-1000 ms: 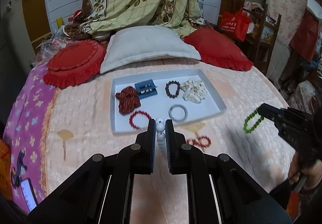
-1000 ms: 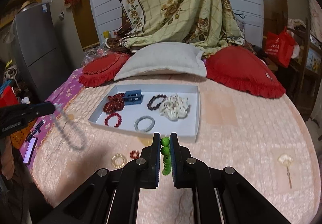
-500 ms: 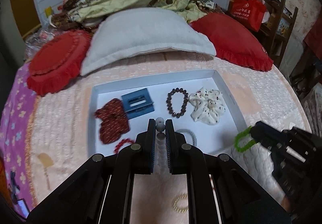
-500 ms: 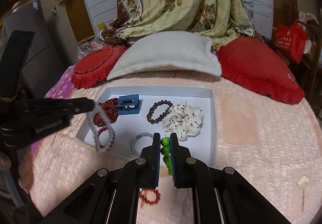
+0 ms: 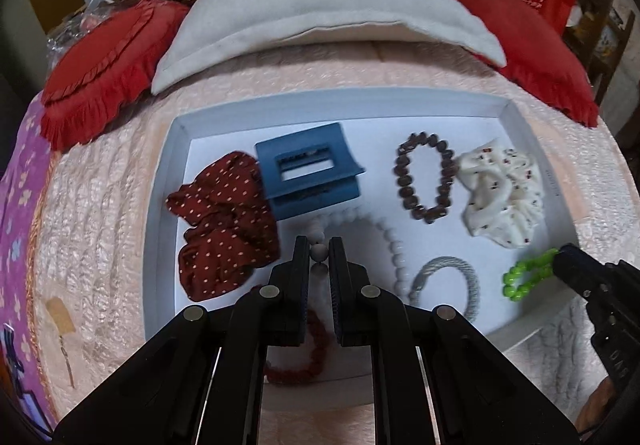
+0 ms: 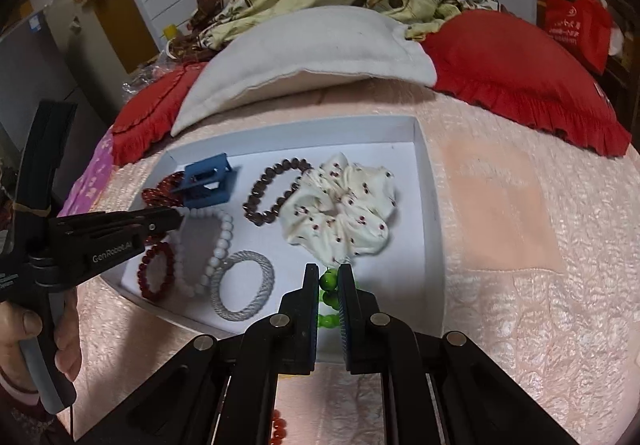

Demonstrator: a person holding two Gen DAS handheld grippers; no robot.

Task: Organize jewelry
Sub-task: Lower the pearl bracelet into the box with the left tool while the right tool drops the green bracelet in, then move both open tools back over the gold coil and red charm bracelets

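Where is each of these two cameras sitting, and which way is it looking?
Left wrist: on the left gripper, looking down at the white tray; its fingers pinch a white bead bracelet.
Right wrist: on the right gripper, pinching a green bead bracelet; a hand shows.
Both see the tray, blue hair clip and each other's gripper.

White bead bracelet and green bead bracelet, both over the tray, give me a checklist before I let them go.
1. Left tool shut on the white bead bracelet: ok.
2. Right tool shut on the green bead bracelet: ok.
3. Both bracelets above the white tray, inside its rim: ok.
4. Free tray floor under the green bracelet, between the grey hair tie and the white scrunchie: ok.
5. White bracelet clear of other pieces: not ok, it trails by the grey hair tie and the red bead bracelet.
6. White bracelet already resting on the tray floor: cannot tell.
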